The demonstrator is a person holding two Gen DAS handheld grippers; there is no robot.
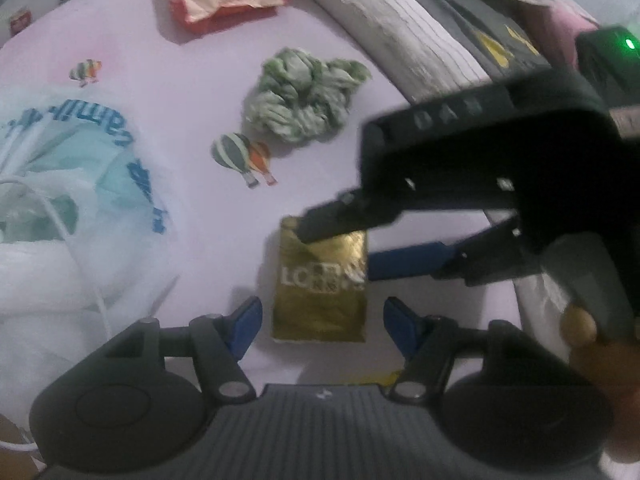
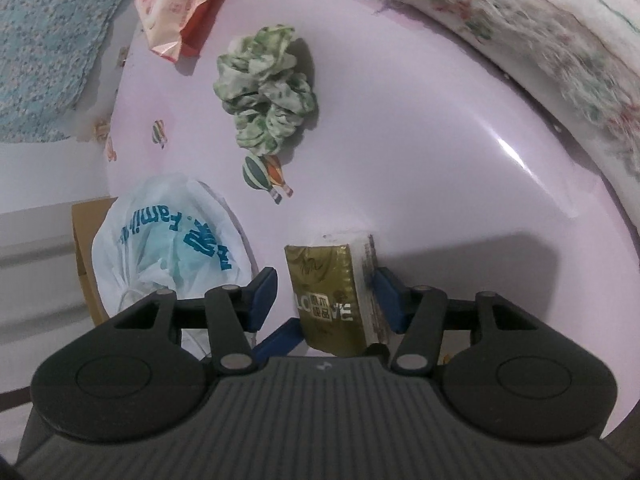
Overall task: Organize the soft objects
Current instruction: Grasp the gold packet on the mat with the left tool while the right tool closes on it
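The right gripper (image 2: 326,300) has its blue fingers (image 2: 262,298) spread apart on either side of a gold tissue pack (image 2: 328,300); the right-hand finger looks to be against the pack's white side, the left-hand one stands clear of it, so the pack is bracketed but not squeezed. In the left wrist view the same gripper (image 1: 340,248) reaches in from the right, one dark finger lying over the pack's top edge and one blue finger beside its right side. The left gripper (image 1: 322,322) is also released, its blue fingers (image 1: 246,326) wide apart with the near end of the tissue pack (image 1: 320,288) between them, touching neither as far as can be seen.

The pack lies flat on the pale pink desk (image 2: 440,160), toward its near edge. Farther in, near the middle, sits a crumpled green-and-white cloth (image 2: 266,92), just beyond a hot-air-balloon sticker (image 2: 266,174) on the desk top. A pink-and-red soft packet (image 2: 176,8) lies toward the far left corner. At the left edge a white plastic bag (image 2: 168,248) with blue lettering bulges up, partly over a brown cardboard box (image 2: 86,256). A rolled, patterned quilt (image 2: 560,40) runs along the right edge.
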